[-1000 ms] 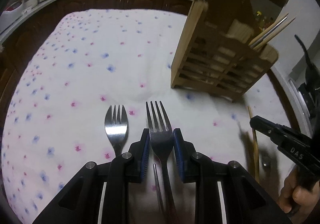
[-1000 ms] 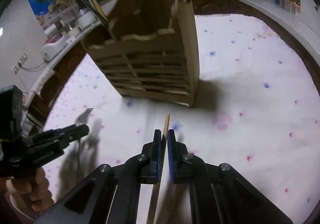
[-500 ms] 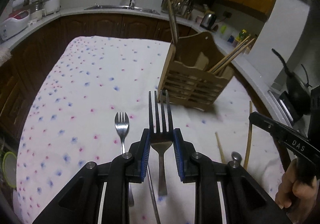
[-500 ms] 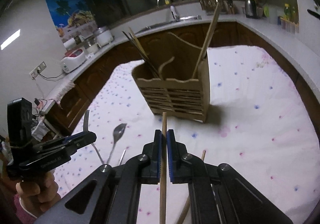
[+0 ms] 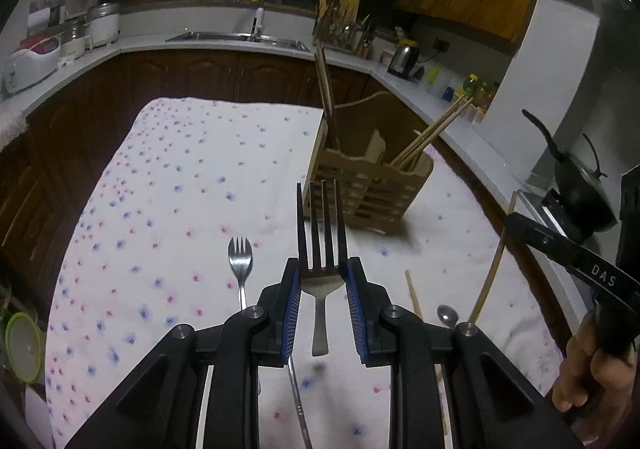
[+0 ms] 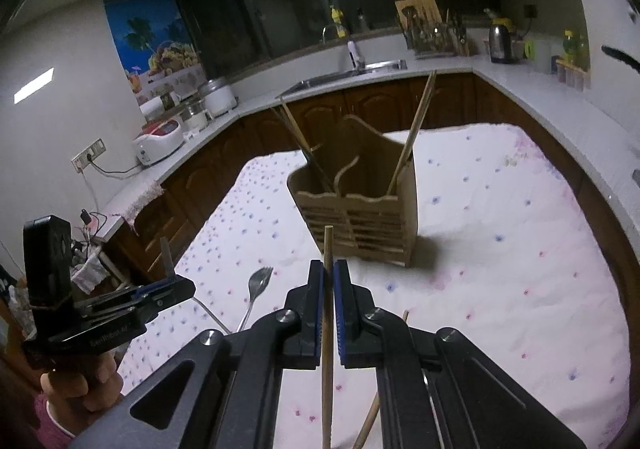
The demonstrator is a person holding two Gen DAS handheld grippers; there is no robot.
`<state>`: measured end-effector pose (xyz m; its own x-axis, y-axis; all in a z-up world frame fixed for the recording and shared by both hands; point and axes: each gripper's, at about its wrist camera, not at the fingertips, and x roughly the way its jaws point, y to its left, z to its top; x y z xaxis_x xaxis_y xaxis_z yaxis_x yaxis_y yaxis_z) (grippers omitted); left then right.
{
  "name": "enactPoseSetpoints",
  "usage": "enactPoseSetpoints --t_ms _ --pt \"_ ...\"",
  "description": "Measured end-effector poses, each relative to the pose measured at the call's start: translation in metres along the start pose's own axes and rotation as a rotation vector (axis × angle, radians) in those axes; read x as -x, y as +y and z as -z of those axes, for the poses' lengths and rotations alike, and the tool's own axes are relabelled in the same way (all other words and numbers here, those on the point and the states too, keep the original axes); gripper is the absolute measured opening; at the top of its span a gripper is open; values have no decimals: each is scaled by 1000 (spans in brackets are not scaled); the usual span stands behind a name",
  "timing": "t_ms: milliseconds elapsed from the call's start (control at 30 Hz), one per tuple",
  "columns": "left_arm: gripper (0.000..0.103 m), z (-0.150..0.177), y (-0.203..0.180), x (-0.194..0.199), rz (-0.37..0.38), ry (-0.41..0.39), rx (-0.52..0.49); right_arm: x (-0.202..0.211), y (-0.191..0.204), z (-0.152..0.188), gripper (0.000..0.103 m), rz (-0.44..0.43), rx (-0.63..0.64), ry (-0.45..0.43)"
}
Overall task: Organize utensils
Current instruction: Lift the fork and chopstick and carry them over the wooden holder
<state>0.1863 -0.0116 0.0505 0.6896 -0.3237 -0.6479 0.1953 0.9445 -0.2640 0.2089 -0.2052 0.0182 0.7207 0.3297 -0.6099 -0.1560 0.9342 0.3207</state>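
The left gripper pinched a large metal fork by its neck, tines pointing forward, raised above the floral tablecloth. The right gripper was pressed together on a wooden chopstick, also lifted. A slatted wooden utensil holder stood ahead, already containing chopsticks. A smaller fork and a spoon lay on the cloth.

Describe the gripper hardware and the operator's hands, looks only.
Both the left gripper and right gripper are matte black, with angular linkage arms, silver pivot bolts and blue ribbed finger pads. White "DAS" lettering marks one side. Bare hand on the handle, pink cuff.
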Motion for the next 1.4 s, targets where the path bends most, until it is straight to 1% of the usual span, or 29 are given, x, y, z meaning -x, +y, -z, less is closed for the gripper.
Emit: enactPoseSetpoints --t_ms 200,333,767,1000,1200,1400 --pt "21 -8 -1 18 3 -48 -4 12 0 -12 5 9 10 -49" --pt "21 -11 0 23 9 -66 -5 17 -1 -18 5 12 12 -69" --pt "21 -21 3 22 26 -85 -5 24 -6 -23 5 13 12 -95" --pt "21 -30 3 20 32 -101 -20 28 -6 -32 5 15 19 -115" --pt "21 -41 3 17 42 -118 -29 33 -8 -47 5 20 28 -142" --pt "21 -55 5 16 55 -158 -26 39 -11 -70 5 30 41 -182"
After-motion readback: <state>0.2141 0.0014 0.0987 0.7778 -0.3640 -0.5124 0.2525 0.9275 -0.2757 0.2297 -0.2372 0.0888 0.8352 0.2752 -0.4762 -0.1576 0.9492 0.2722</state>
